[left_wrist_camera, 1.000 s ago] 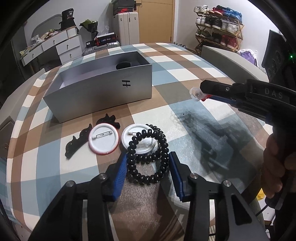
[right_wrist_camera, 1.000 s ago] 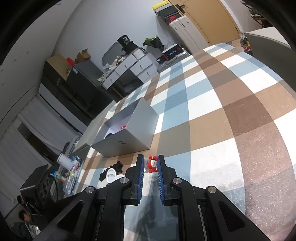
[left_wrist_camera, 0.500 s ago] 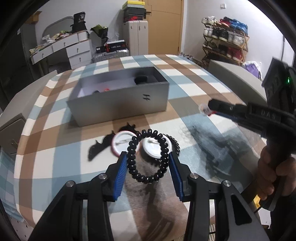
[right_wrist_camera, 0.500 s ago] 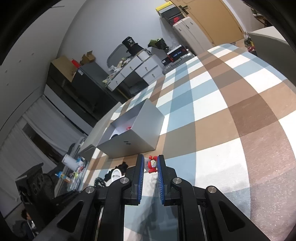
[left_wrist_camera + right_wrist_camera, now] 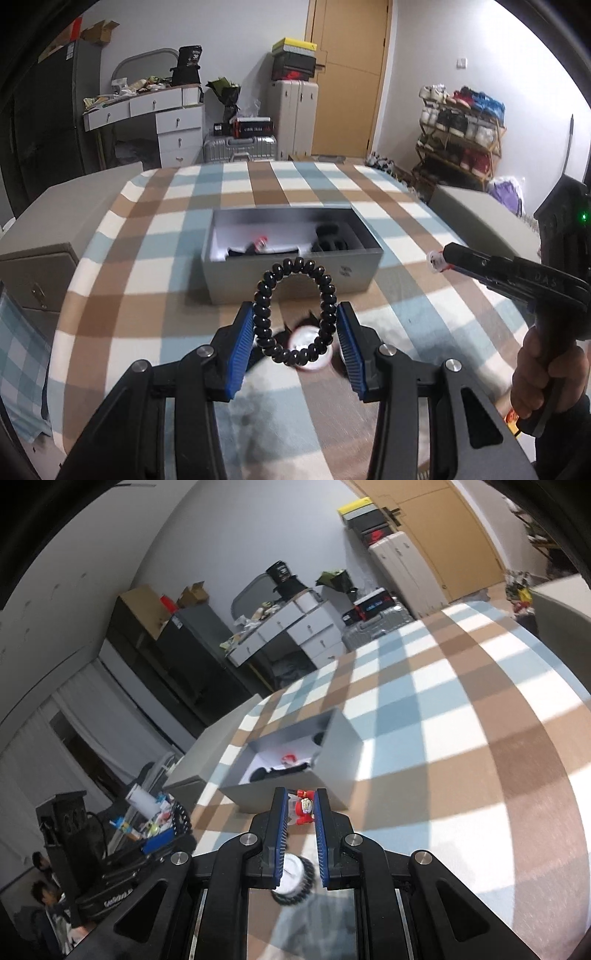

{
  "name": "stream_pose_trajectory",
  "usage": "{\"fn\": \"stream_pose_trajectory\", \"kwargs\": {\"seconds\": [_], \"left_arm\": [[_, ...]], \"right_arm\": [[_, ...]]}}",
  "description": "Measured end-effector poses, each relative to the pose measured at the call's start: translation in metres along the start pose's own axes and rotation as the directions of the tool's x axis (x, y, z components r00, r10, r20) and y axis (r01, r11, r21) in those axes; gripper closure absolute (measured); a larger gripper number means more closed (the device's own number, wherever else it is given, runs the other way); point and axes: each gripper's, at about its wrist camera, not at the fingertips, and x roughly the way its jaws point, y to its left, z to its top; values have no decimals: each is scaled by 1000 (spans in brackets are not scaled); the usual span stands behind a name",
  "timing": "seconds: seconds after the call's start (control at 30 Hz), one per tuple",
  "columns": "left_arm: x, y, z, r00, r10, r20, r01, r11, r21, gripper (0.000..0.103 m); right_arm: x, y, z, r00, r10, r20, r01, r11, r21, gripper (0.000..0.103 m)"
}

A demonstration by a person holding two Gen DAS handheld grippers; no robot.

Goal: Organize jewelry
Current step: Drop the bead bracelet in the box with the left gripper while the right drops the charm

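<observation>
My left gripper (image 5: 295, 325) is shut on a black beaded bracelet (image 5: 295, 314) and holds it upright above the table, in front of the open grey box (image 5: 291, 273). The box holds dark items and a small red and white piece (image 5: 260, 242). My right gripper (image 5: 302, 805) is shut on a small red and white charm (image 5: 303, 808); it also shows in the left wrist view (image 5: 436, 260), to the right of the box. Round pin badges (image 5: 308, 347) lie on the checked tablecloth below the bracelet. The box shows in the right wrist view (image 5: 332, 746) too.
The table has a blue, brown and white checked cloth (image 5: 147, 295). Grey cabinets (image 5: 33, 273) stand at its left and a grey block (image 5: 476, 214) at its right. A crate of small things (image 5: 155, 823) sits low left in the right wrist view.
My left gripper has lifted the bracelet off the table and raised it toward the box. My right gripper, still holding the charm, has moved closer to the box.
</observation>
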Motion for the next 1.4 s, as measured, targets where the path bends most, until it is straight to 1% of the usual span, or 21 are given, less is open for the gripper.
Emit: {"fn": "stream_pose_trajectory", "kwargs": {"seconds": [0.13, 0.27, 0.47, 0.63, 0.77, 0.93, 1.17, 1.3, 1.4], "left_arm": [[7, 14, 12, 1000, -14, 21, 15, 1000, -16, 65], [15, 23, 25, 999, -32, 39, 33, 999, -23, 65], [36, 28, 40, 995, -102, 20, 103, 994, -37, 65], [50, 28, 47, 992, -124, 7, 124, 992, -31, 65], [63, 29, 51, 989, -145, -26, 145, 989, -29, 65], [77, 33, 53, 985, -160, -69, 159, 987, -23, 65], [87, 35, 51, 980, -171, -105, 169, 985, -28, 65], [91, 35, 53, 977, -180, -118, 177, 984, -33, 65], [96, 35, 54, 974, -183, -133, 180, 983, -33, 65]], "right_arm": [[18, 17, 19, 999, 40, -20, -40, 999, -24, 90], [34, 32, 37, 998, 55, -30, -57, 997, -55, 90], [66, 43, 58, 997, 38, -66, -44, 995, -88, 90], [91, 46, 68, 996, 14, -93, -26, 991, -127, 90], [111, 39, 74, 992, -4, -128, -11, 992, -122, 90], [130, 28, 72, 987, -19, -157, 1, 993, -118, 90], [145, 20, 68, 980, -43, -193, 18, 991, -133, 90], [150, 23, 69, 979, -53, -197, 21, 987, -161, 90], [150, 22, 69, 979, -45, -199, 12, 987, -162, 90]]}}
